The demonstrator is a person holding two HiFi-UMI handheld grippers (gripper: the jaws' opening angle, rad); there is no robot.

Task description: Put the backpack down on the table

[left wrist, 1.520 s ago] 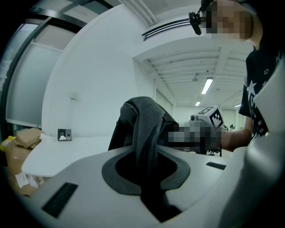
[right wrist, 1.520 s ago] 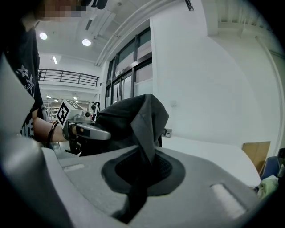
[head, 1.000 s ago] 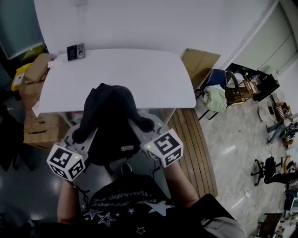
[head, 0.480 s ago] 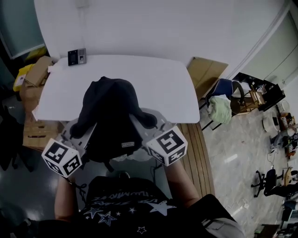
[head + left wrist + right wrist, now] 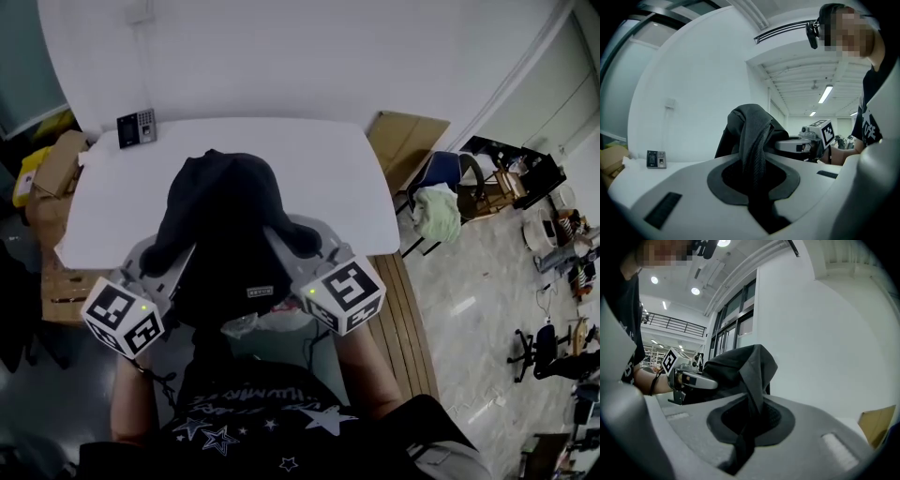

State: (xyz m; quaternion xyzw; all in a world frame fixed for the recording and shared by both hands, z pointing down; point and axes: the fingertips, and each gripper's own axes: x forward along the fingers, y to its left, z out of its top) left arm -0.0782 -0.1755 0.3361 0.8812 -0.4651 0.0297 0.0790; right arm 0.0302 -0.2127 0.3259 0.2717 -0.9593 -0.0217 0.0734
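Note:
A black backpack (image 5: 225, 234) hangs between my two grippers, over the near edge of the white table (image 5: 309, 178). My left gripper (image 5: 173, 267) is shut on a dark strap (image 5: 754, 154) at the pack's left side. On the pack's right side, my right gripper (image 5: 291, 262) is shut on another strap (image 5: 752, 404). The pack's bulk (image 5: 750, 126) rises beyond the jaws in the left gripper view, and the pack (image 5: 736, 371) fills the middle of the right gripper view. The pack's underside is hidden, so I cannot tell whether it touches the table.
A small black keypad device (image 5: 136, 127) lies at the table's far left corner. Cardboard boxes (image 5: 56, 169) stand left of the table. A chair with light cloth (image 5: 441, 202) and a cardboard sheet (image 5: 403, 141) are to the right. A white wall (image 5: 281, 56) backs the table.
Both grippers and the backpack have moved forward over the table's near edge. The pack now covers more of the tabletop.

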